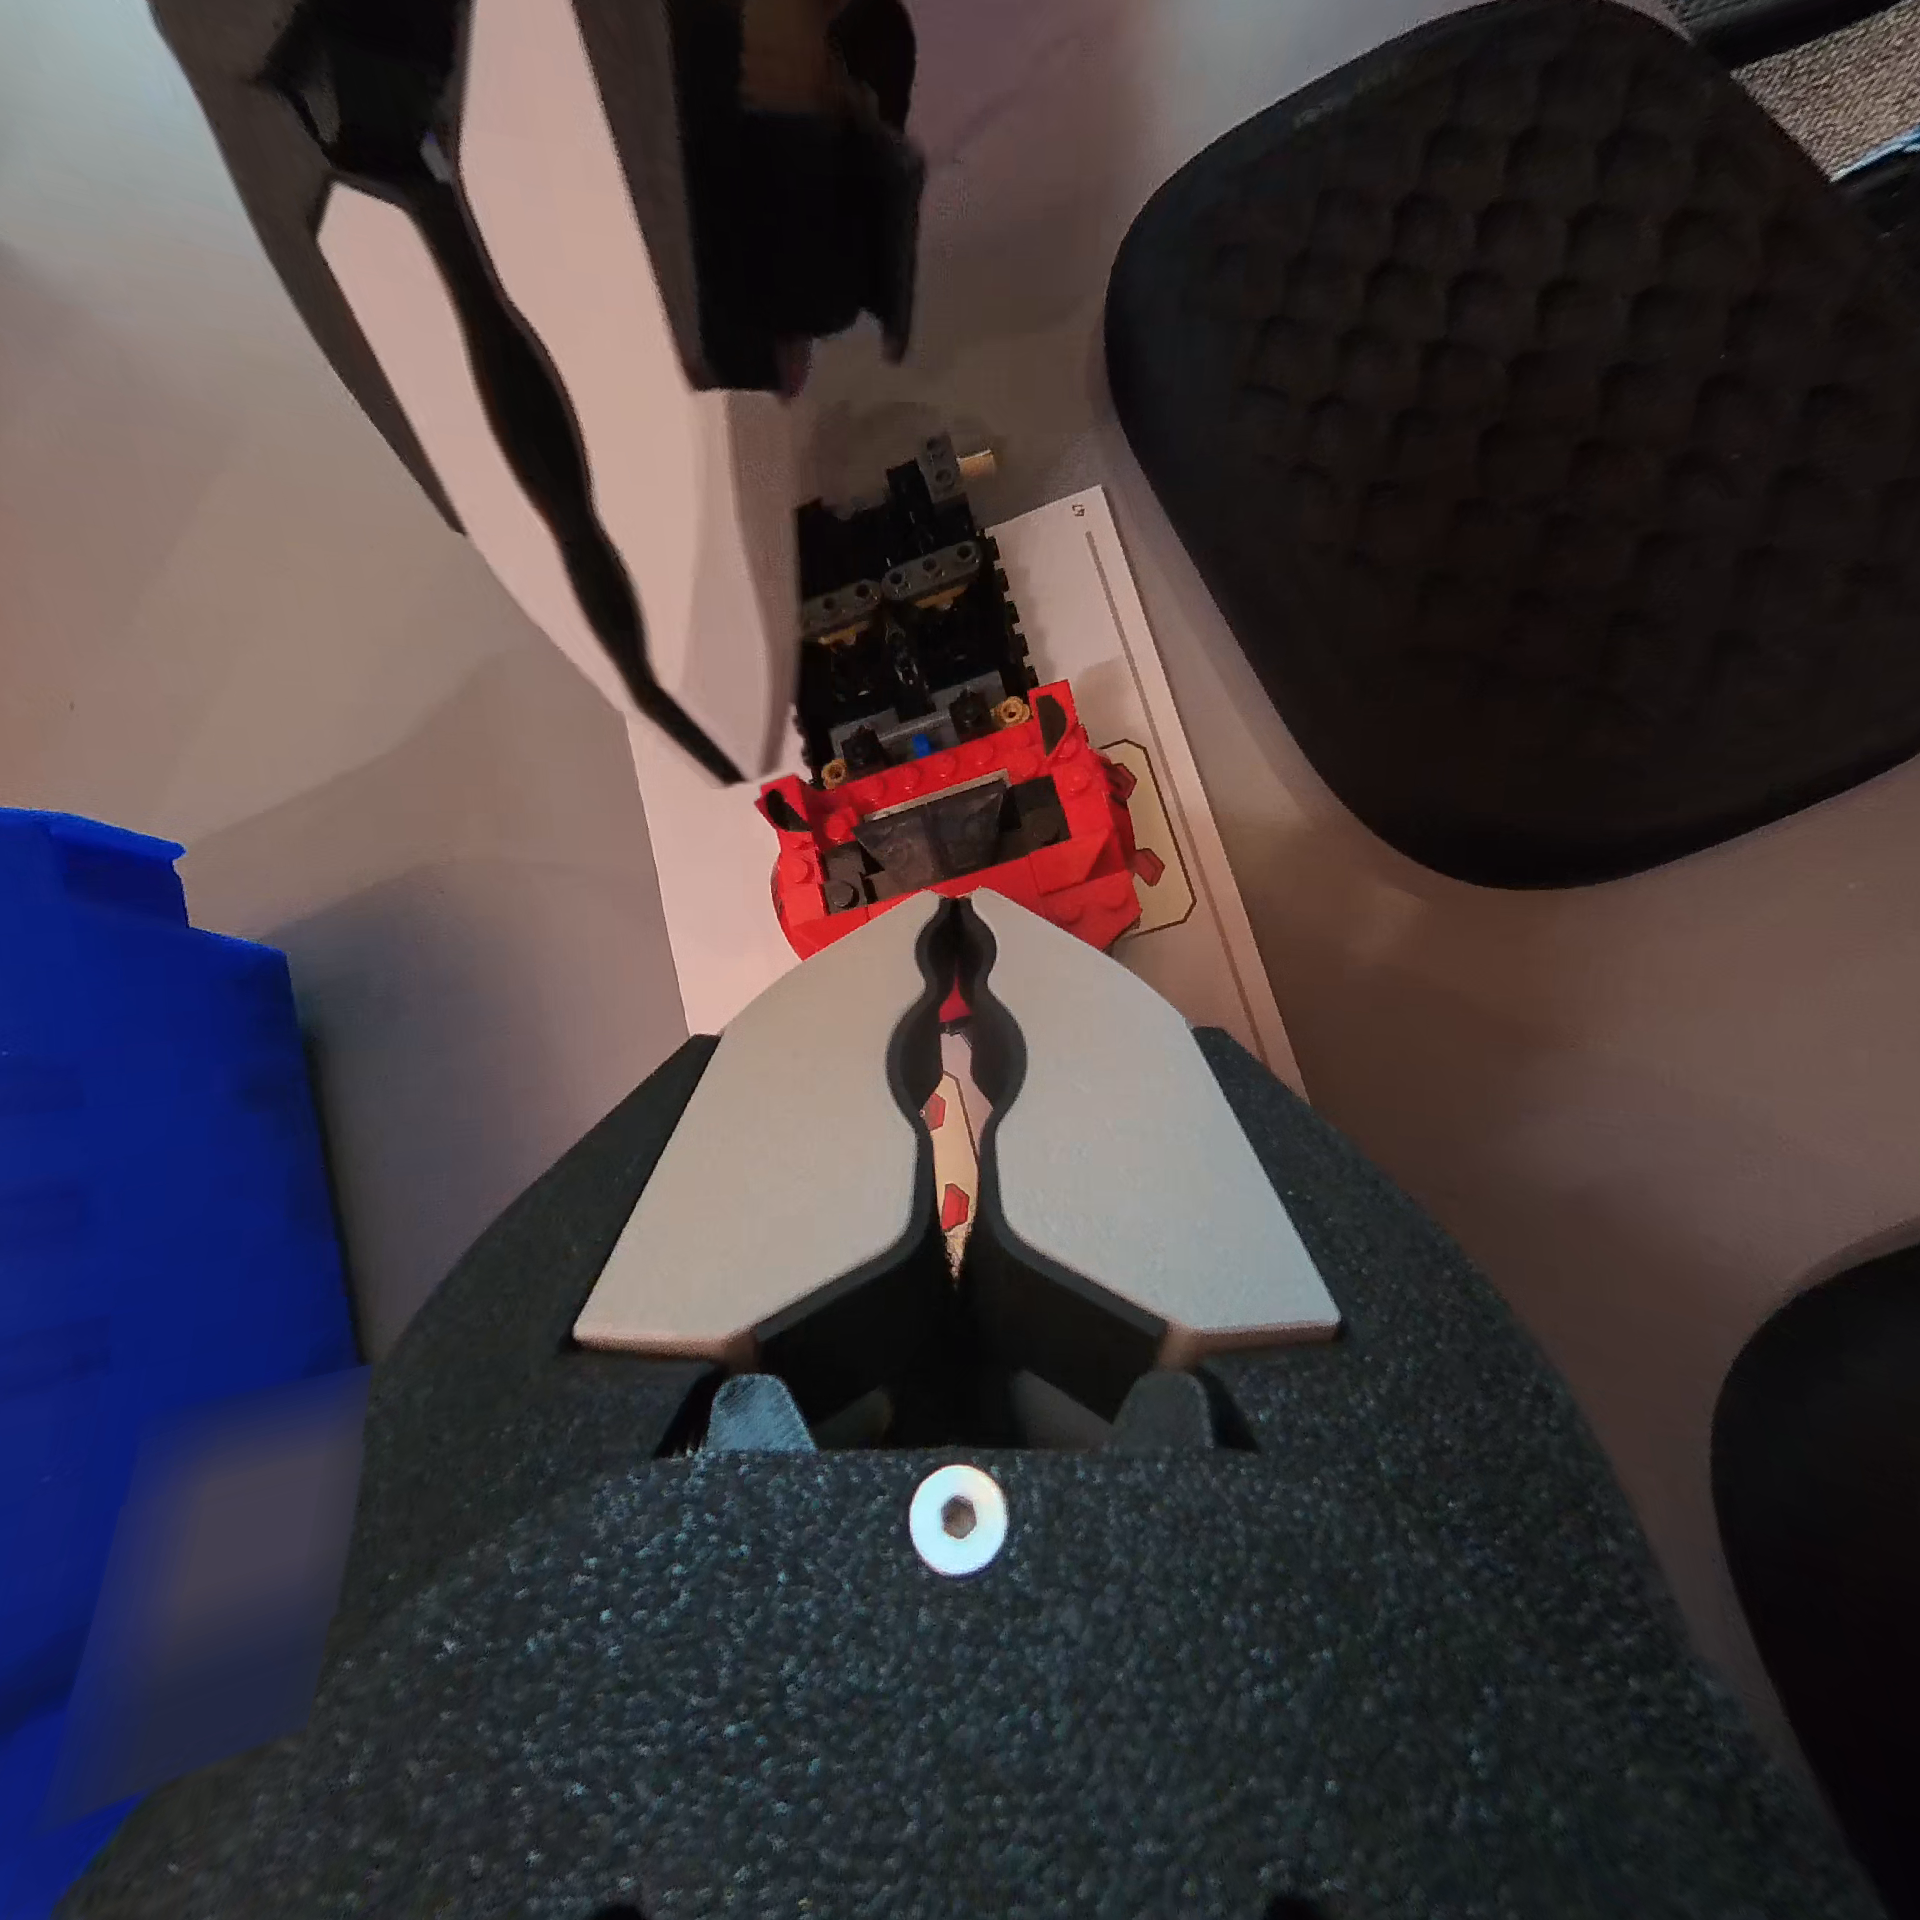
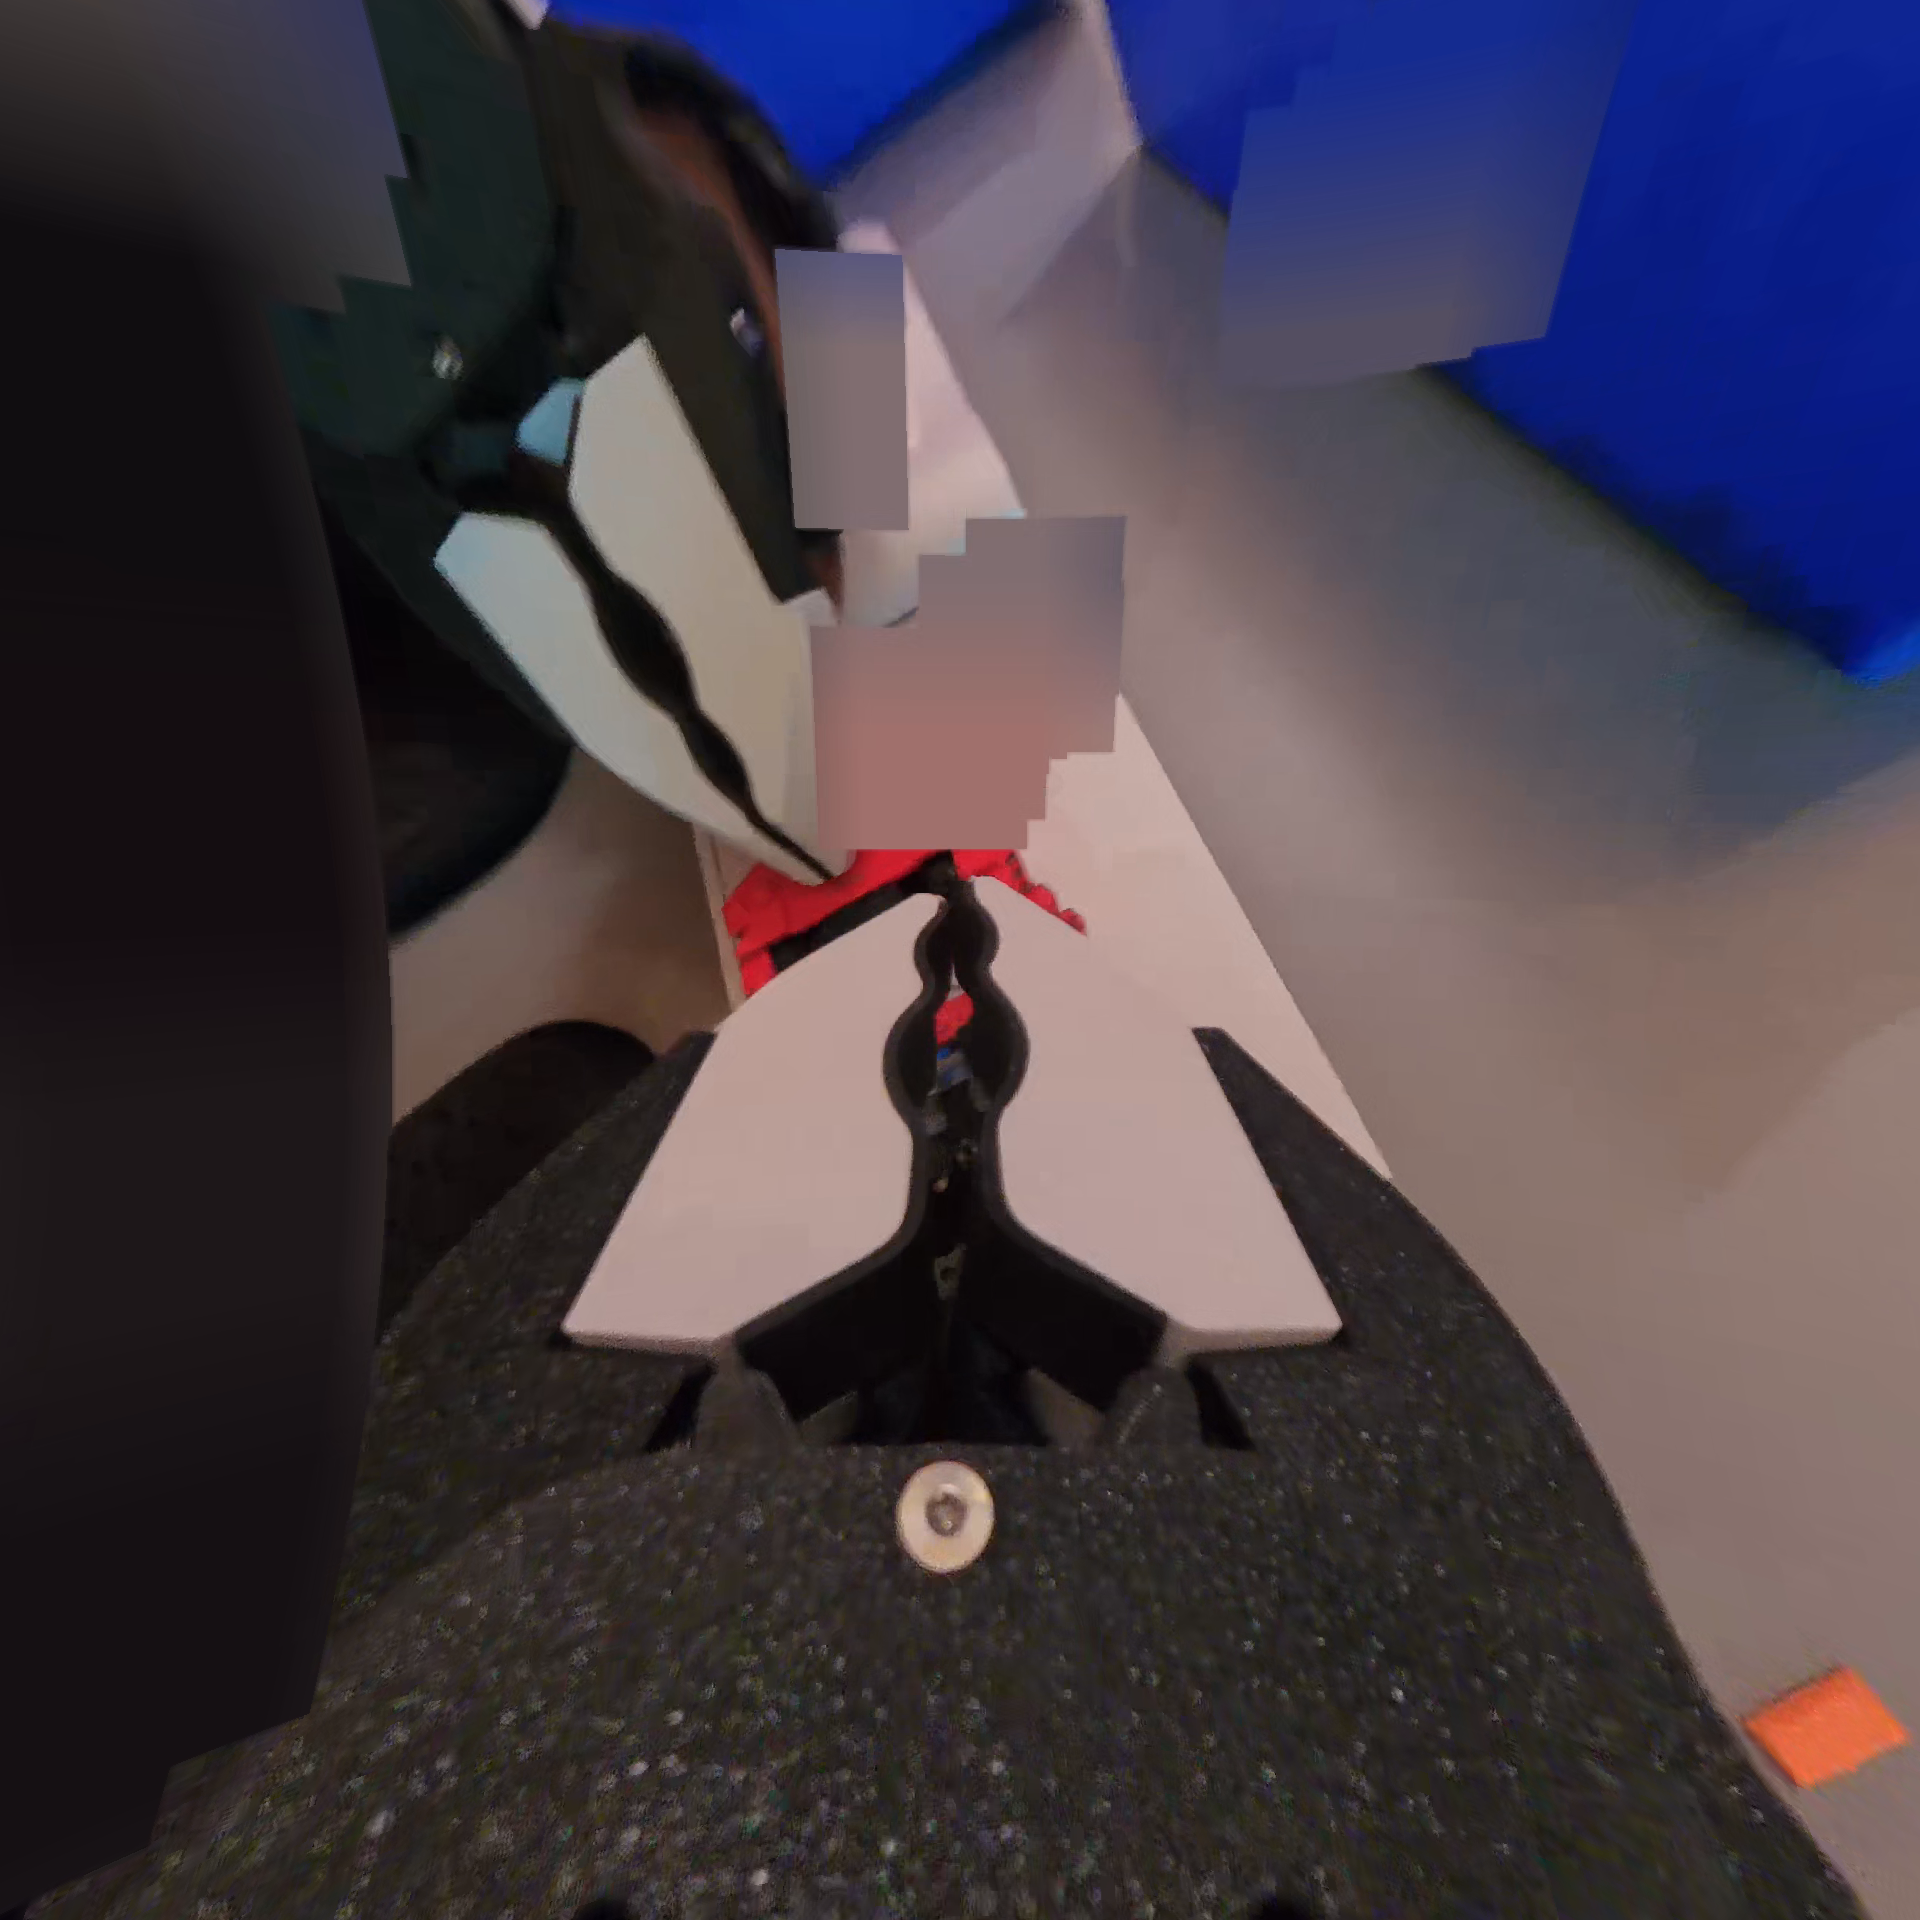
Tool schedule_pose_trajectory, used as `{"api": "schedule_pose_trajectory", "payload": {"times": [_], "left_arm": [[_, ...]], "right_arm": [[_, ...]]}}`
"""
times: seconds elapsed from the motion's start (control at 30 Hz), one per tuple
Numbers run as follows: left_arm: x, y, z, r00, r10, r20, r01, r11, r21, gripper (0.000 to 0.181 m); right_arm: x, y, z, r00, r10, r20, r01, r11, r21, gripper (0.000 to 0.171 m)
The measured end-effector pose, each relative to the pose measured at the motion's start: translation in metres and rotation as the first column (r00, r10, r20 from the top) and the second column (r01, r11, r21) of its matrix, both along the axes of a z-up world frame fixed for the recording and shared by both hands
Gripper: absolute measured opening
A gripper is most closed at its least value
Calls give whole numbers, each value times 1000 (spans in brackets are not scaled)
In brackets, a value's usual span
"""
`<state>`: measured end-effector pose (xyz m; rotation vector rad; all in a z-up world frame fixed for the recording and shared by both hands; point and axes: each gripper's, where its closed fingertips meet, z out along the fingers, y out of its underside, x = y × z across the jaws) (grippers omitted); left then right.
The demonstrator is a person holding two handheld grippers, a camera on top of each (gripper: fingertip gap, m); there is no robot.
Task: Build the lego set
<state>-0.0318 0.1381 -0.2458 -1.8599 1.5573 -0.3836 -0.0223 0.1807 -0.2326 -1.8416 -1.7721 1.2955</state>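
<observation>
Both tongs, left point(image 1: 956, 906) and right point(image 2: 951, 902), are pressed together at the red car model point(image 1: 935, 831); steady, vertical pressure is advised.

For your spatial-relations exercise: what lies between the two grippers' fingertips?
The red and black lego model, on a white sheet, between the left gripper and right gripper, shown in the left wrist view.

Dim, soft indoor light with a pinkish cast. Strong wide-angle bending at the edges. Sharp on the lego model point(image 1: 925, 727) in the left wrist view; smeared and blurred throughout the right wrist view.
</observation>
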Motion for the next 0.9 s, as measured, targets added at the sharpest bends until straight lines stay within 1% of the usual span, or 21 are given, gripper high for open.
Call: {"api": "schedule_pose_trajectory", "payload": {"times": [0.03,0.1,0.13,0.17,0.23,0.3,0.43,0.63,0.77,0.9], "left_arm": [[0,0,0,1000,0,-2,0,1000,2,0],[0,0,0,1000,-2,-3,2,1000,5,0],[0,0,0,1000,-2,-2,2,1000,6,0],[0,0,0,1000,-2,-2,2,1000,6,0],[0,0,0,1000,0,-2,0,1000,6,0],[0,1,0,1000,-1,-5,1,1000,7,0],[0,1,0,1000,-1,-6,1,1000,10,0],[0,1,0,1000,-3,-4,3,1000,12,0],[0,2,-1,1000,2,-4,-2,1000,10,0],[0,2,-1,1000,4,-7,-4,1000,6,0]], "right_arm": [[-1,6,0,999,-38,-14,38,999,2,0],[2,11,-3,999,-42,10,42,999,5,0],[2,11,-5,999,-32,30,32,999,5,15],[3,12,-8,998,-16,56,15,1000,16,18],[3,9,-12,995,45,94,-51,997,64,12],[2,8,-15,987,79,139,-94,990,104,11],[-1,10,-20,971,107,215,-141,979,149,10],[0,6,-20,946,164,280,-219,959,179,0],[1,2,-18,939,188,287,-252,946,204,0],[3,-1,-19,952,164,258,-219,955,202,0]]}}
